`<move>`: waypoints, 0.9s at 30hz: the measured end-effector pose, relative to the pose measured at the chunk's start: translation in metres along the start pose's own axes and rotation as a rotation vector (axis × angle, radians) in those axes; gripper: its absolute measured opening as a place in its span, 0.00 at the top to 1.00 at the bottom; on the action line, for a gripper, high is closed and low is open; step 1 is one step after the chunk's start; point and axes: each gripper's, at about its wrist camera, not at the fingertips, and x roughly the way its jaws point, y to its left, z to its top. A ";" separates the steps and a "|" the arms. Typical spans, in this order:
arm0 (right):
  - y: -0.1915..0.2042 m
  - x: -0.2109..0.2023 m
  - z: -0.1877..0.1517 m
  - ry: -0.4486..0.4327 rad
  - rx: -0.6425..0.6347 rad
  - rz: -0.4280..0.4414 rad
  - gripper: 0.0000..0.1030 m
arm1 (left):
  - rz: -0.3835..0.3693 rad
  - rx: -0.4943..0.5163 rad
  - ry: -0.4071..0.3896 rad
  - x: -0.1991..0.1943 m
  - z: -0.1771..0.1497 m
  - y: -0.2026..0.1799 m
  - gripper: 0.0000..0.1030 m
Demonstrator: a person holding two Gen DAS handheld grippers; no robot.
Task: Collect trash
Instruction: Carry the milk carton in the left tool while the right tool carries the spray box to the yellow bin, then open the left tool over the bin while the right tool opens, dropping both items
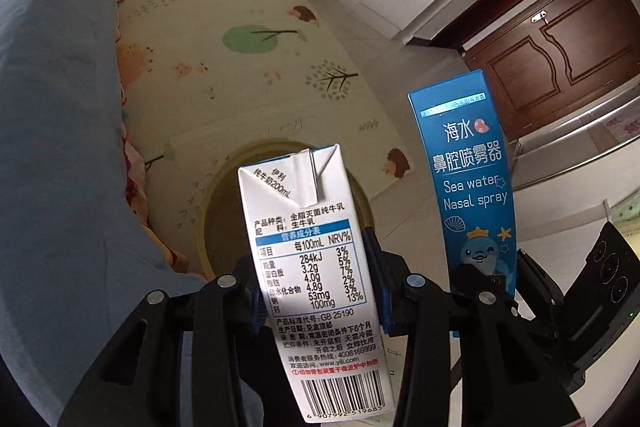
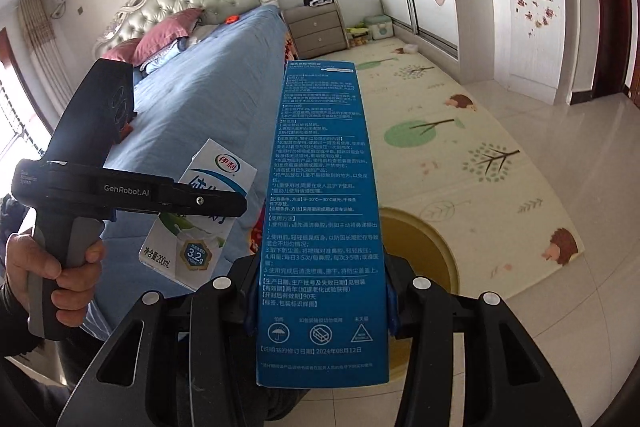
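Note:
A white 200 mL milk carton [image 1: 316, 267] stands upright between the blue pads of my left gripper [image 1: 318, 287], which is shut on it. Its top hangs over the open mouth of a round yellow bin [image 1: 224, 211] on the floor. To the right, a tall blue nasal spray box [image 1: 468, 179] is clamped in my right gripper [image 1: 494, 275]. In the right wrist view the blue box [image 2: 324, 207] fills the middle, with my right gripper [image 2: 322, 303] shut on its lower part. The yellow bin [image 2: 424, 251] lies just behind it. At the left, a hand [image 2: 48, 267] holds the left gripper [image 2: 196, 205] with the carton [image 2: 200, 219].
A bed with a blue sheet [image 2: 224, 83] runs along the left, close to the bin. A patterned play mat [image 2: 460, 147] covers the floor beyond. A grey nightstand [image 2: 316, 31], white wardrobes [image 2: 528, 27] and a brown door [image 1: 560, 55] stand farther off, with pale tiles [image 2: 560, 307] to the right.

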 end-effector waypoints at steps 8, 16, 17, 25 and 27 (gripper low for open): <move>-0.028 0.033 -0.020 0.053 0.071 0.017 0.57 | 0.014 0.013 0.073 0.037 0.005 0.000 0.60; -0.041 0.045 -0.017 0.060 0.109 -0.043 0.37 | 0.097 -0.012 0.062 0.048 0.014 0.012 0.08; -0.042 0.044 -0.017 0.061 0.112 -0.038 0.37 | 0.106 -0.007 0.061 0.048 0.015 0.014 0.08; -0.047 0.041 -0.014 0.058 0.111 -0.039 0.37 | 0.110 -0.015 0.070 0.047 0.016 0.020 0.08; -0.046 0.040 -0.012 0.060 0.106 -0.040 0.37 | 0.109 -0.001 0.065 0.045 0.015 0.017 0.08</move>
